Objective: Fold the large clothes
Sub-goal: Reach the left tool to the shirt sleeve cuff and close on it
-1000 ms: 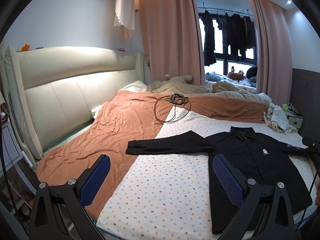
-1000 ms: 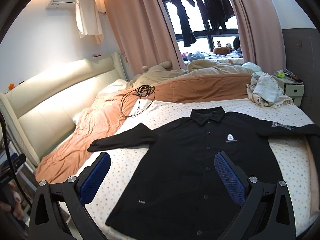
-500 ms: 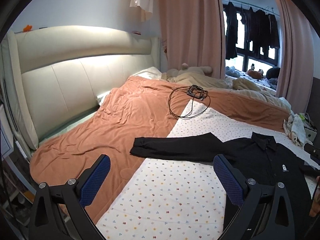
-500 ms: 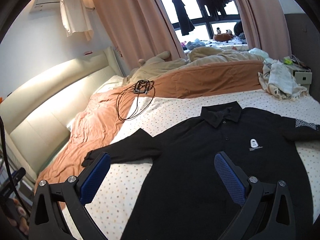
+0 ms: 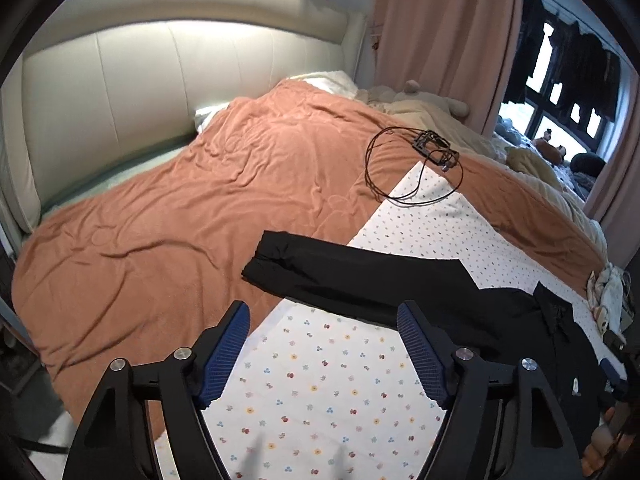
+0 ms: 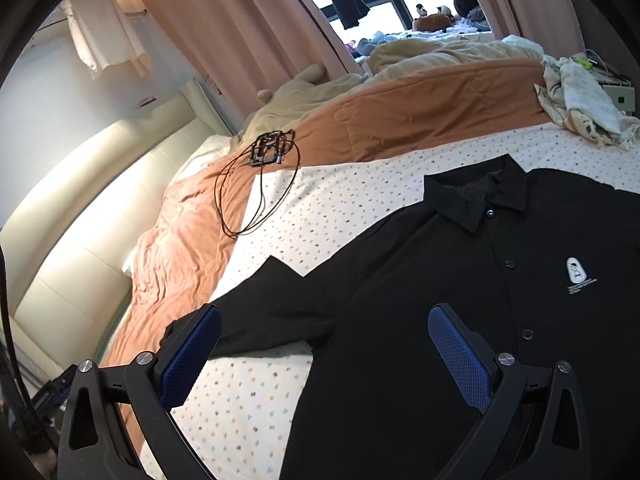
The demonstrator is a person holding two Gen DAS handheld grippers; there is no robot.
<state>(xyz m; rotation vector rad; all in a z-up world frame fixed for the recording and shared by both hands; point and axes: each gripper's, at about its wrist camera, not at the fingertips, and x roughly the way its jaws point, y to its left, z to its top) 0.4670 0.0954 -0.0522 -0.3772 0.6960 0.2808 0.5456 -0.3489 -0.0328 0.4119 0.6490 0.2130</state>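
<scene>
Shirt [image 6: 500, 320] lies flat, now much closer; left gripper [image 5: 324, 344] is closing, empty, above the sleeve [image 5: 352, 280]; right gripper [image 6: 324, 356] is wide open, so folding starts.

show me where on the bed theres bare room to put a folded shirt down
Free: the dotted sheet below the black shirt's sleeve, and the orange blanket between sleeve cuff and headboard. Crowded: the coiled cable farther back, and the crumpled laundry beyond the collar.
</scene>
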